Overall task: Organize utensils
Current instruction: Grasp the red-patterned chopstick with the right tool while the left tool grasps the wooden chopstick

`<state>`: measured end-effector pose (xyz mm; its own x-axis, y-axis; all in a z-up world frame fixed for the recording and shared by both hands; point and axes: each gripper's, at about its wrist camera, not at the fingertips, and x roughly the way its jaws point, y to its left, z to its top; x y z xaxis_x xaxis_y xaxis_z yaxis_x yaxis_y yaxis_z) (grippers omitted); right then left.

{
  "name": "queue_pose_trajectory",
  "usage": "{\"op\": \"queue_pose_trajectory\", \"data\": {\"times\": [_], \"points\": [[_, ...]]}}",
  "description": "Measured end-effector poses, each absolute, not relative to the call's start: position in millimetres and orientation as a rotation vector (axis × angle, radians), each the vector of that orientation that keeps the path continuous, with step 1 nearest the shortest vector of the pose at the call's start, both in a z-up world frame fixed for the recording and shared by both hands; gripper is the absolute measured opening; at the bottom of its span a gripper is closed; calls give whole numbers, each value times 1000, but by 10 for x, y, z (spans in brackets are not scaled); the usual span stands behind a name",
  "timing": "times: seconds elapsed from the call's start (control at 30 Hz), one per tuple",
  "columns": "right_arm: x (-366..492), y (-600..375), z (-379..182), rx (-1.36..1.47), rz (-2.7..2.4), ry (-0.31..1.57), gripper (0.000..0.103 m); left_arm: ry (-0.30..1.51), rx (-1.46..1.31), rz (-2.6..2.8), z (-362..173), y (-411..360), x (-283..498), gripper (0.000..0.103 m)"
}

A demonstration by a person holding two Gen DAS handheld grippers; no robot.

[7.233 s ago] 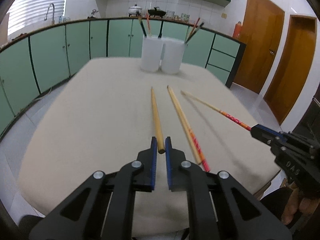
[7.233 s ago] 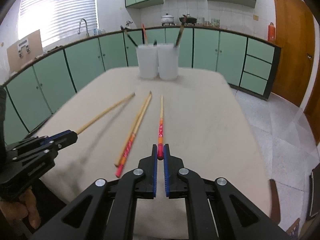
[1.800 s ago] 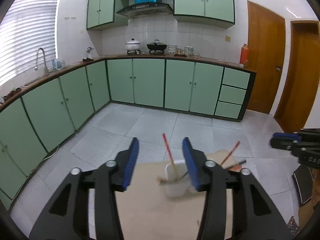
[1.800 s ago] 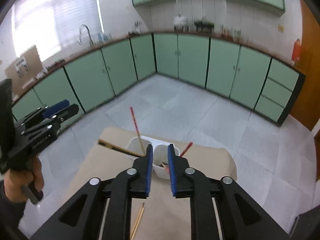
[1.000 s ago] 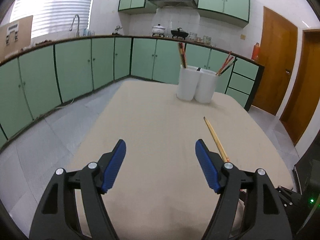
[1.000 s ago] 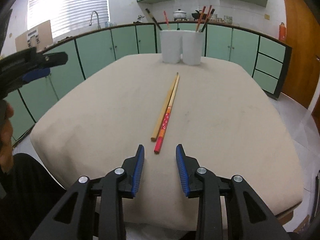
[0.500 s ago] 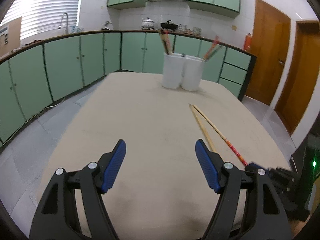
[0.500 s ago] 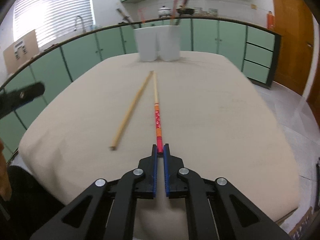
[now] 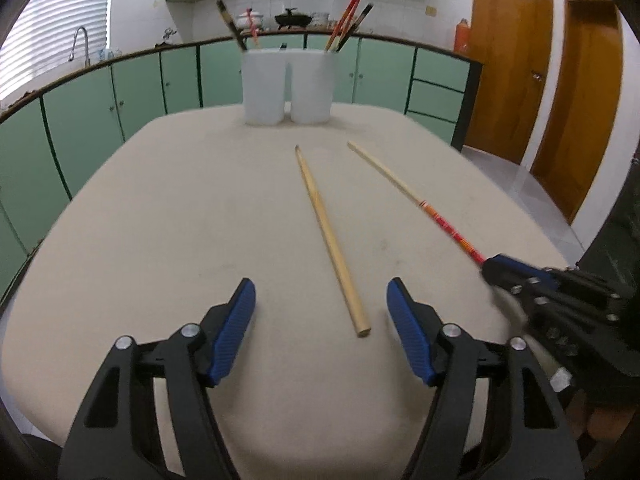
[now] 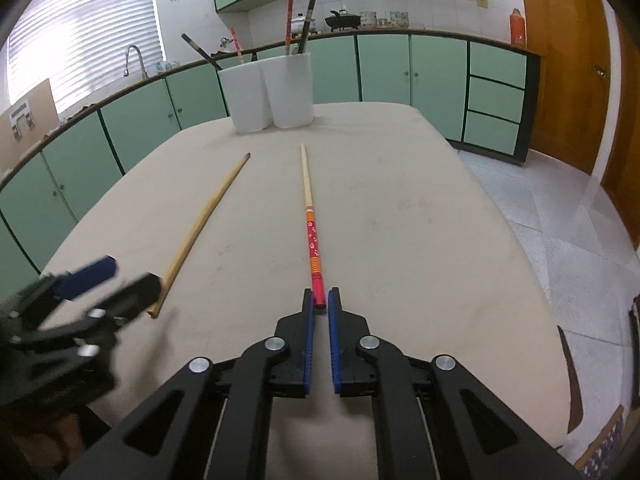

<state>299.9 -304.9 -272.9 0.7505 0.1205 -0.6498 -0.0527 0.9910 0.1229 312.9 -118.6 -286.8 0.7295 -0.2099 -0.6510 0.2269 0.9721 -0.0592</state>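
Right wrist view: right gripper (image 10: 321, 304) clamped on red chopstick (image 10: 312, 242) end, left gripper (image 9: 320, 308) closing around plain chopstick (image 9: 330, 236) on table (image 9: 160, 208); both still outside the cups (image 9: 286, 84), which already hold several.

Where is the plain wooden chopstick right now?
The plain wooden chopstick lies flat on the table, its near end between the left gripper's closing jaws, untouched. The red-ended chopstick lies to its right in the left wrist view.

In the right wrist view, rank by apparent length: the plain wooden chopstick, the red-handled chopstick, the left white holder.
1. Plain wooden chopstick and red-handled chopstick: near equal, not ranked.
2. Left white holder: shortest, though farthest, so unsure.
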Motion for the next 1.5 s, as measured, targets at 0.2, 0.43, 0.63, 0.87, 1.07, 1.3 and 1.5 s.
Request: {"op": "queue_pose_trajectory", "data": {"times": [0.2, 0.43, 0.63, 0.87, 1.07, 1.3, 1.5], "points": [[2981, -3019, -2745, 69, 96, 704, 16, 668, 7, -224, -2909, -1130, 3076, 12], [2978, -2931, -2775, 34, 84, 693, 17, 606, -89, -42, -2784, -734, 3036, 7], [2977, -2938, -2777, 49, 75, 690, 17, 661, -72, -128, -2869, -738, 3096, 17], [2975, -2947, -2777, 49, 72, 690, 18, 676, -48, -201, -2856, -668, 3194, 20], [2970, -2959, -2786, 50, 74, 686, 18, 606, -8, -281, -2732, -840, 3019, 21], [2960, -2943, -2792, 45, 70, 678, 18, 670, 6, -306, -2929, -991, 3127, 23], [2901, -2919, -2803, 47, 57, 669, 33, 662, -23, -266, -2937, -920, 3133, 23]]}}
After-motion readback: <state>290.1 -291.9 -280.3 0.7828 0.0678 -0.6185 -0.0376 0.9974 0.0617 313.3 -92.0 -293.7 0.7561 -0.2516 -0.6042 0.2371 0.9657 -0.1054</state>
